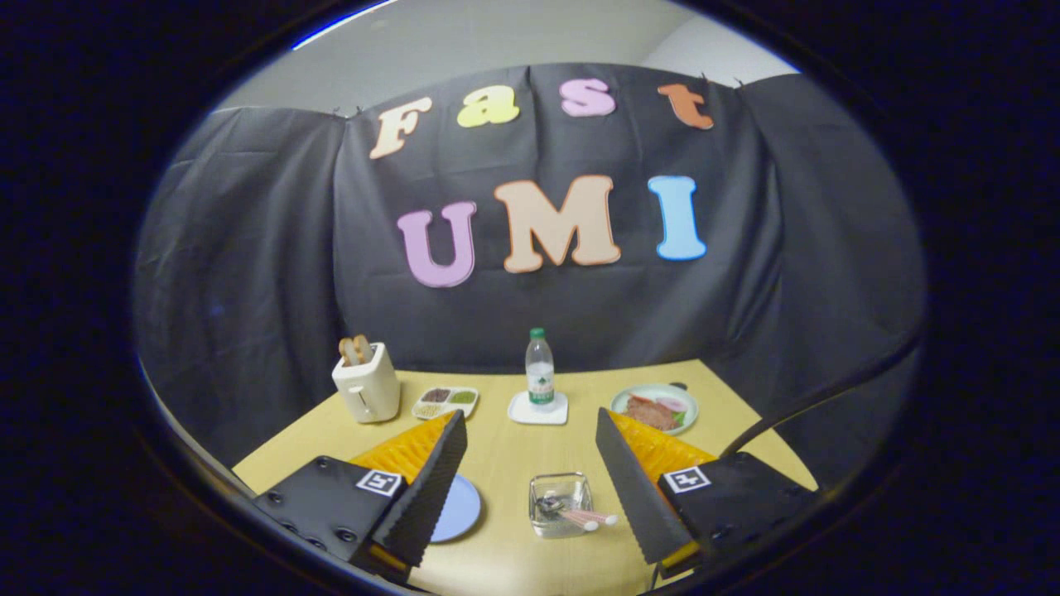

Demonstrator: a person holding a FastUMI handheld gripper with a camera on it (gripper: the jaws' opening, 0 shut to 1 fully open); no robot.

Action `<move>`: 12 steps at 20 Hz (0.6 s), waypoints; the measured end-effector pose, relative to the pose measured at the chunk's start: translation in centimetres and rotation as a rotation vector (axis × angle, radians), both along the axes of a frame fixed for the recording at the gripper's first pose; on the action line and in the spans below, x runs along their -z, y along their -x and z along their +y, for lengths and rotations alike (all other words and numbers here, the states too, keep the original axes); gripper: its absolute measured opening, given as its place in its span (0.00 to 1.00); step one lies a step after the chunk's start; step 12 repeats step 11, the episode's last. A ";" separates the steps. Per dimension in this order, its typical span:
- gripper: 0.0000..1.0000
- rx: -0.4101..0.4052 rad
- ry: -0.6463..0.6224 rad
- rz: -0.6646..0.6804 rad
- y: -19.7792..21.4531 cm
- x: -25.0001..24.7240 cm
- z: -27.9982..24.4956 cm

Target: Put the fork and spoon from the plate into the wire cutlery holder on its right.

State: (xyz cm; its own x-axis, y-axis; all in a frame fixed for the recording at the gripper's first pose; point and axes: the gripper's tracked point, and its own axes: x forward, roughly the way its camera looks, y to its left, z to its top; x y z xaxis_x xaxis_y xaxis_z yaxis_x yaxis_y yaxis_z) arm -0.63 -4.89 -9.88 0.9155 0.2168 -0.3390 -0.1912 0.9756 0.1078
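While the wire cutlery holder (561,505) already contains both pink-handled utensils (580,518), the gripper (530,472) hovers released above the table.

With the holder lying between the fingers, the fork and spoon appear lodged inside, handles projecting toward 3 o'clock; which one is which cannot be told. The blue plate (457,508) sits at 9 o'clock of the holder, partly behind the left finger, its visible part bare. Judged from this, the transfer looks complete; keep the fingers spread and lift straight back to avoid snagging the handles. The yellow table (497,463) carries, toward 12 o'clock, a water bottle (539,369) on a white coaster (538,410), a toaster (367,383), a divided tray (445,402) and a food plate (655,407). Black cloth (248,273) walls the booth.
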 end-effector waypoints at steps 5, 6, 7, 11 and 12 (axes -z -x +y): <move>0.98 0.063 -0.025 -0.172 0.6 -3.6 0.5; 0.98 0.079 -0.033 -0.194 0.6 -4.0 0.4; 0.98 0.079 -0.044 -0.208 0.5 -4.7 0.7; 0.98 0.079 -0.046 -0.208 0.2 -4.4 1.1; 0.98 0.079 -0.046 -0.208 0.2 -4.4 1.1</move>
